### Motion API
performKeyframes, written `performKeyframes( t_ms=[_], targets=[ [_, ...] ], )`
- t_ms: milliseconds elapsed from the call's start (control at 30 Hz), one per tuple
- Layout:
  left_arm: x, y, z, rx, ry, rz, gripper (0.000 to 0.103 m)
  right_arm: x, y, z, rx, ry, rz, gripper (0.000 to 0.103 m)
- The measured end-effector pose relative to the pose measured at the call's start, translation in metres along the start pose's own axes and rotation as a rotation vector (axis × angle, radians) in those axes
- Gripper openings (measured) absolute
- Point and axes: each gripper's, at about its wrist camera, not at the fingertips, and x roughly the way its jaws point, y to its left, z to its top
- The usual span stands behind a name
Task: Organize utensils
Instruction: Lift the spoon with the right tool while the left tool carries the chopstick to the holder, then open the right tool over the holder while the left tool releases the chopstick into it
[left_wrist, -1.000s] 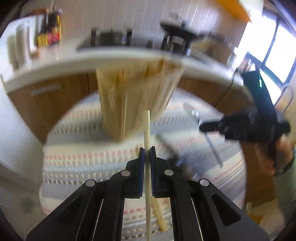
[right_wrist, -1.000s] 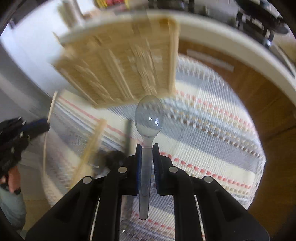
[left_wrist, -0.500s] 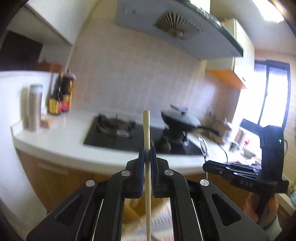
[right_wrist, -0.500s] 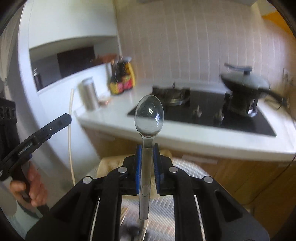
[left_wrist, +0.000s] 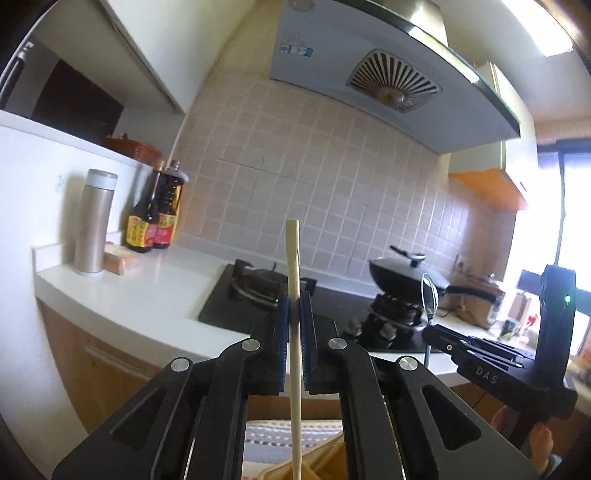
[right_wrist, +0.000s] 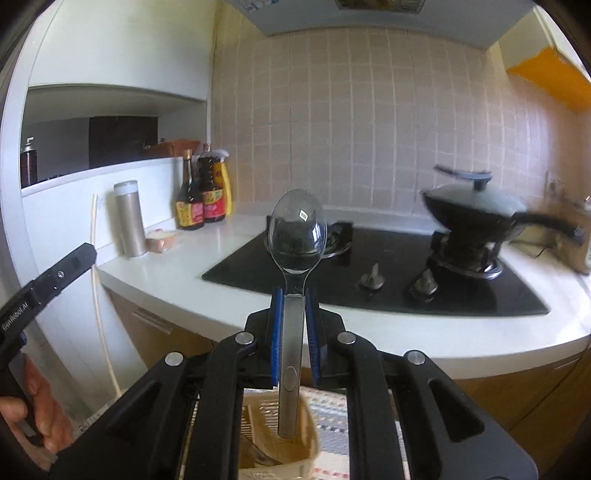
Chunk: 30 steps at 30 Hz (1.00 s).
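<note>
My left gripper (left_wrist: 292, 301) is shut on a pale wooden chopstick (left_wrist: 294, 280) that stands upright between the blue pads. The right gripper (right_wrist: 294, 295) is shut on the handle of a metal spoon (right_wrist: 297, 230), bowl up. Below both, a woven bamboo holder (right_wrist: 275, 435) sits on a striped cloth (right_wrist: 332, 417); the spoon's handle end hangs over it. In the left wrist view the right gripper (left_wrist: 430, 330) appears at the right with the spoon (left_wrist: 428, 295) edge on. In the right wrist view the left gripper (right_wrist: 86, 254) shows at the left with the chopstick (right_wrist: 96, 280).
A white counter (right_wrist: 177, 288) carries a black gas hob (right_wrist: 369, 277), a lidded wok (right_wrist: 476, 210), sauce bottles (right_wrist: 201, 201) and a steel flask (right_wrist: 129, 219). Wooden cabinet doors (left_wrist: 92, 376) stand below it. A range hood (left_wrist: 391, 81) hangs above. A hand (right_wrist: 33, 406) grips the left tool.
Both grippers have risen and tilted up from the striped cloth and holder toward the counter and hob, each still holding its utensil. The holder has dropped to the bottom edge of both views.
</note>
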Motion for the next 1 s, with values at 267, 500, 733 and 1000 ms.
performKeyframes(
  t_ms=[267, 500, 733, 1000],
  targets=[
    [0.003, -0.003, -0.020, 0.055, -0.016, 0.029, 0.004, 0.011, -0.005, -0.027, 0.038, 0.005, 0.021, 0.011],
    [-0.007, 0.002, -0.027, 0.023, 0.040, -0.011, 0.020, -0.001, -0.014, -0.037, 0.099, 0.069, 0.090, 0.017],
    [-0.045, 0.000, -0.017, 0.019, 0.069, -0.053, 0.044, -0.038, -0.022, -0.043, 0.161, 0.109, 0.135, 0.029],
    [-0.096, -0.013, -0.004, 0.030, 0.116, -0.127, 0.044, -0.082, -0.019, -0.049, 0.166, 0.188, 0.105, 0.029]
  ],
)
